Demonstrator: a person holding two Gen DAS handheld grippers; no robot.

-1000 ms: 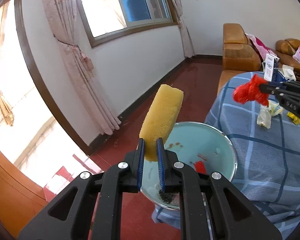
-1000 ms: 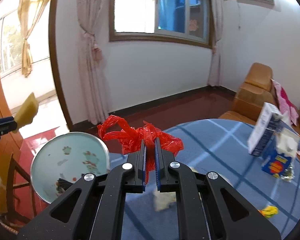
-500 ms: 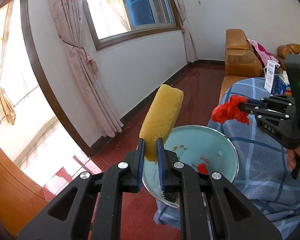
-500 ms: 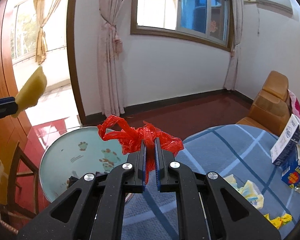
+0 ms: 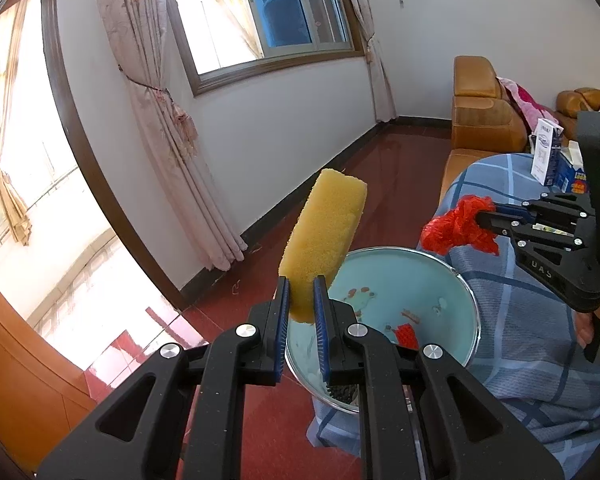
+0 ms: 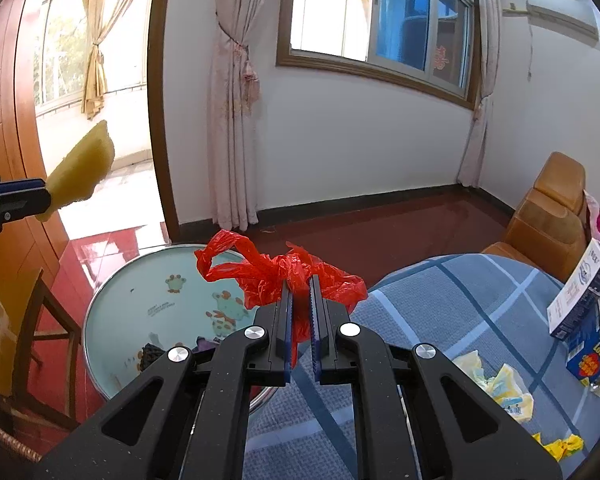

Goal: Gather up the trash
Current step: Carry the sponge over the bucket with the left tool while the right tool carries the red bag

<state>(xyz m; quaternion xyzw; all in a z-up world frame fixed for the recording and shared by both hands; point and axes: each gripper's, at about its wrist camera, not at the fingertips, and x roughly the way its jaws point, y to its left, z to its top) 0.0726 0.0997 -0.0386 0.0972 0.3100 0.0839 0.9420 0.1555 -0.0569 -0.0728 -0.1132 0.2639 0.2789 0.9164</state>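
Observation:
My left gripper [image 5: 301, 296] is shut on a yellow sponge [image 5: 324, 240] that stands upright above the rim of a pale blue metal basin [image 5: 432, 276]. My right gripper [image 6: 300, 300] is shut on a crumpled red plastic bag [image 6: 276, 276] and holds it over the edge between the basin [image 6: 140, 292] and the blue checked tablecloth [image 6: 460, 300]. In the left wrist view the right gripper [image 5: 488, 216] with the red bag [image 5: 456, 228] hangs just right of the basin. The sponge also shows at the far left of the right wrist view [image 6: 80, 168]. The basin holds some dark and red scraps [image 5: 404, 334].
Crumpled yellow wrappers [image 6: 504, 388] and a small yellow scrap [image 6: 564, 446] lie on the cloth. A white and blue carton [image 6: 584, 292] and a blue box [image 6: 590, 356] stand at the right. Orange sofas [image 5: 484, 116] lie behind. A wooden chair [image 6: 40, 328] stands left of the basin.
My right gripper has carried the red bag leftward toward the basin, which now fills more of its view. The left gripper keeps the sponge and has shifted slightly.

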